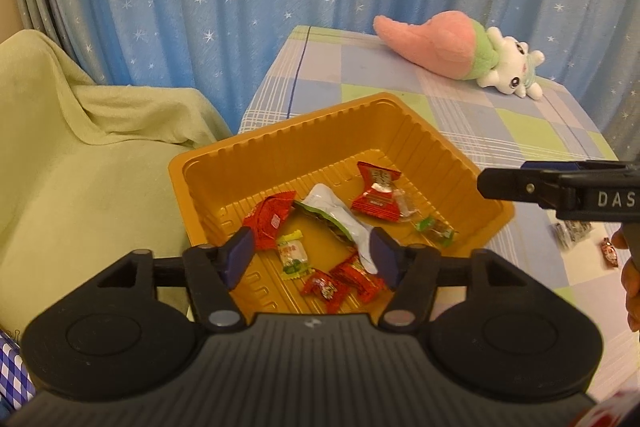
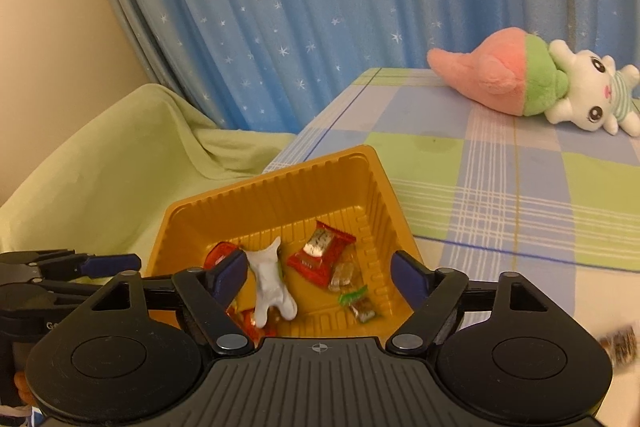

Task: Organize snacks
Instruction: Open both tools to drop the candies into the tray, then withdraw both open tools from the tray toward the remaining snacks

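Resting on the checked tablecloth (image 1: pixel 500 123), one gold tray (image 1: pixel 320 123) holds eight wrapped snacks (image 1: pixel 376 197) beneath both spread, empty grippers, left gripper (image 1: pixel 312 255) and right gripper (image 2: pixel 318 273); only the left view shows two loose snacks (image 1: pixel 572 233) outside.

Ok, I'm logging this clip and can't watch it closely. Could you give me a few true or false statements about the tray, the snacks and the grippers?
1. The gold tray holds several wrapped snacks. True.
2. The left gripper is clamped on a red candy. False: its jaws are open and empty above the tray.
3. A plush toy lies on the checked cloth behind the tray. True.
4. The white and green pouch lies on the cloth outside the tray. False: it lies inside the tray among the candies.
5. The right gripper is open and holds nothing. True.
6. Every snack is already in the tray. False: a wrapped candy lies on the cloth to the tray's right.
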A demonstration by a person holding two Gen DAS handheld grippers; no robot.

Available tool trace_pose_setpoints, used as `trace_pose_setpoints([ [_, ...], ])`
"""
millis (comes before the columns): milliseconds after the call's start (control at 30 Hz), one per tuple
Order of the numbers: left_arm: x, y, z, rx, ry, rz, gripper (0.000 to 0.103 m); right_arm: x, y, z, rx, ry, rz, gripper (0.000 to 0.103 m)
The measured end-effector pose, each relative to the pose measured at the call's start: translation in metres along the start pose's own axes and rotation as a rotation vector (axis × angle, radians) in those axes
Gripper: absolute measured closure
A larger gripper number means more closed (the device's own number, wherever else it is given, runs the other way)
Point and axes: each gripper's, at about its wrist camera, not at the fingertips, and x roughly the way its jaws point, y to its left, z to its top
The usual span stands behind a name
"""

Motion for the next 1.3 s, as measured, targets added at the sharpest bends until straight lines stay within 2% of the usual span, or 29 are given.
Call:
trace_pose_setpoints([
  [300,-0.020,-0.034,-0.025,0.061,0.019,-0.050,0.034,-0.042,-0.016,-0.030,0.059,-0.003,-0.022,0.019],
  [833,-0.029,-0.093,-0.066,0.117,0.142,-0.157,0.032,-0.108,-0.060,-0.090,0.175,0.034,-0.108,0.018],
  [1300,-0.027,-0.161,-0.081,0.211,0.179,-0.243,0.031,-0.151,-0.095,-0.133,0.235,0.088,-0.188,0.018],
])
